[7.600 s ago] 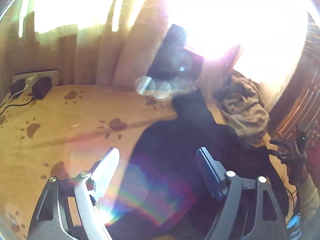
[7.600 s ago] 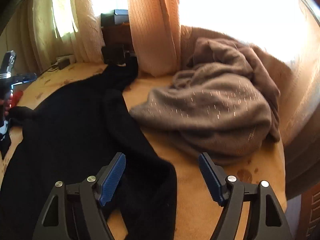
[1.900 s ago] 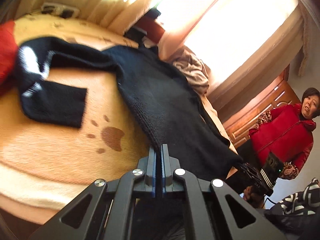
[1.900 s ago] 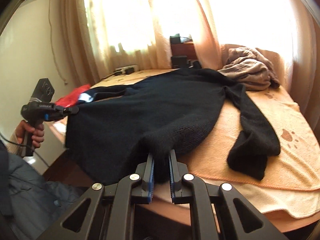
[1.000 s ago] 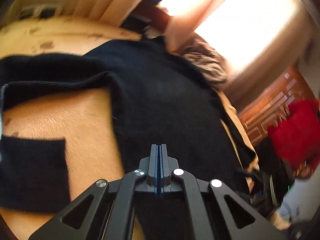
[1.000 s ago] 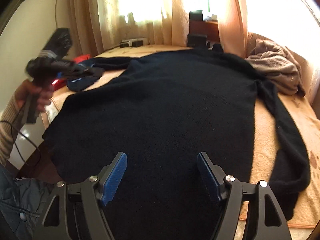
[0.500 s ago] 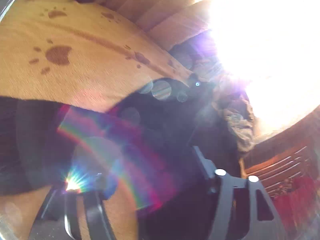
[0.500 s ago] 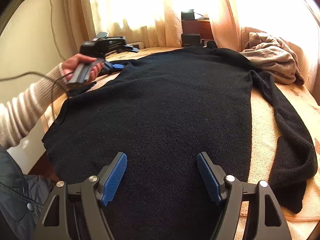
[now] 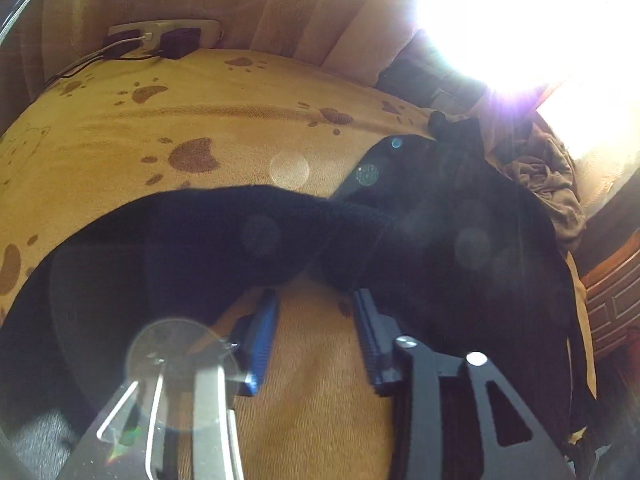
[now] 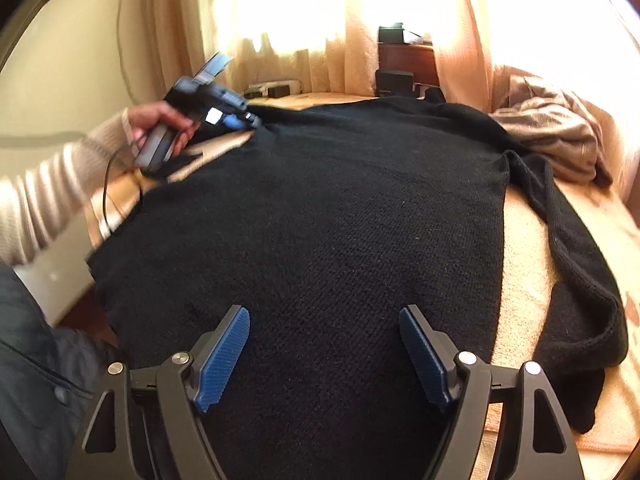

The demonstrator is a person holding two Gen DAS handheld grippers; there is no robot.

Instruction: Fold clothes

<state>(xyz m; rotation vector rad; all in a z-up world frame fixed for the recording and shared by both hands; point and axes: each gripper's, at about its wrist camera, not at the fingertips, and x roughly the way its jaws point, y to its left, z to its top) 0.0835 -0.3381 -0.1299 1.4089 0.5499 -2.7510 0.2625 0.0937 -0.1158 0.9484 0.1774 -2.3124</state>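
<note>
Right gripper: the right gripper (image 10: 324, 354) hangs with its jaws wide apart over the lower body of the black sweater (image 10: 320, 208) and holds nothing; two seconds ago it was pinching the hem.
Left gripper: the left gripper (image 9: 316, 334) is half open, its blue pads just under the left sleeve (image 9: 224, 236) where this joins the body, with no cloth between them. One second ago it was fully closed.
Meaning for the task: both grippers have let the hem go, and the sweater now lies spread flat on the bed cover (image 9: 200, 128). I judge the flattening is over and a sleeve fold may come, but this is only a guess.
Sweater position: body flat in the middle, right sleeve (image 10: 576, 256) bent back on itself near the bed edge.
Only the right view shows: the person's hand (image 10: 160, 128) holding the left gripper at the far shoulder, and the full outline of the sweater.
Only the left view shows: the left sleeve lying across the paw-print cover. Strong glare hides much there.
Far: a brown garment (image 10: 560, 132) is crumpled beside the curtains.
</note>
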